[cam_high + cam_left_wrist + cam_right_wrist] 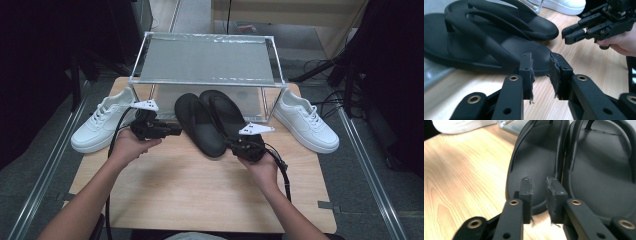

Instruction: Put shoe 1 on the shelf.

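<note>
high view looks down from above the table; both gripper views sit low and close, sharing the black rubber flip-flops [212, 120].

Black flip-flops [210, 120], white sneakers [102, 122], pale wood-grain table [200, 190], black jaws

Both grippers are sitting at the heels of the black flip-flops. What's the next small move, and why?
Probably ease the right gripper forward until its fingers straddle the heel rim of the flip-flop ahead, then close. Its narrow gap holds nothing yet, and the left gripper likewise holds nothing.
</note>
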{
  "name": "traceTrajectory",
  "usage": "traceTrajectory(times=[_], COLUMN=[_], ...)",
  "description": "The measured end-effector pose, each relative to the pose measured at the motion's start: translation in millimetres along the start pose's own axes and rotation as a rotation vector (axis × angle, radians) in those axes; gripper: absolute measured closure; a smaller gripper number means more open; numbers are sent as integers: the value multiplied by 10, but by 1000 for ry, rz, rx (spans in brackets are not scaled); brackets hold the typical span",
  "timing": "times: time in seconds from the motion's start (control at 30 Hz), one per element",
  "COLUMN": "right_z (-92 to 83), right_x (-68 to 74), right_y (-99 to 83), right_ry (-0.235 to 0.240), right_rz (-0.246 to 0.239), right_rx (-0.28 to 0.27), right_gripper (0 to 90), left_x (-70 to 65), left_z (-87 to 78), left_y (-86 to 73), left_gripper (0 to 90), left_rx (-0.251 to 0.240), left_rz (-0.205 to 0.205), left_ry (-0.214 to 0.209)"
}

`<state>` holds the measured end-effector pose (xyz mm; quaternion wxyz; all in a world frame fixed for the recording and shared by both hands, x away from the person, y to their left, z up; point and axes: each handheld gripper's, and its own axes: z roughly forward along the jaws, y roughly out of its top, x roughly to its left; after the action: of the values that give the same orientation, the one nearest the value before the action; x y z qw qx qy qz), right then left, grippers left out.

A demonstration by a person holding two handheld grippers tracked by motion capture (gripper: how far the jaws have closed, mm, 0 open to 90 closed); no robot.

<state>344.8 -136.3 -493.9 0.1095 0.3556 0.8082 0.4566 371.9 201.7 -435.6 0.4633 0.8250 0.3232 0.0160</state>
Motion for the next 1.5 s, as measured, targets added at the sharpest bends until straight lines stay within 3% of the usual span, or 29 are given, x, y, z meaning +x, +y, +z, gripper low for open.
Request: traceTrajectory(times=[0.13,0.23,0.33,0.47,0.53,0.77,0.93,1.07,1.13,1.27,1.37,1.5], right_z=[-9,-21,-38,-50,-56,-58,-58,-37,-11,33,67,134], right_x=[4,1,-9,-21,-29,-80,-71,-69,-73,-82,-74,-44], right_y=[-32,-35,-32,-53,-75,-152,-162,-174,-187,-206,-215,-242], right_ry=[16,30,38,36,30,7,4,4,4,13,24,23], right_rz=[-4,-1,16,14,15,32,43,45,47,55,54,30], right_rx=[-1,-2,4,5,15,31,24,25,33,47,53,86], right_gripper=[837,886,900,900,900,900,900,900,900,900,900,900], left_x=[32,90,170,238,267,320,405,466,494,578,667,720], left_z=[-16,3,16,12,-2,-25,-5,28,41,40,16,54], left_y=[228,367,484,645,724,1088,1304,1467,1512,1562,1563,1522], left_gripper=[849,831,868,893,893,898,899,899,899,900,900,900], left_rx=[35,64,87,93,71,76,50,104,121,157,158,198], left_rz=[36,61,65,56,39,95,123,157,159,218,209,197], left_ry=[-10,20,33,28,7,38,-3,62,83,130,125,143])
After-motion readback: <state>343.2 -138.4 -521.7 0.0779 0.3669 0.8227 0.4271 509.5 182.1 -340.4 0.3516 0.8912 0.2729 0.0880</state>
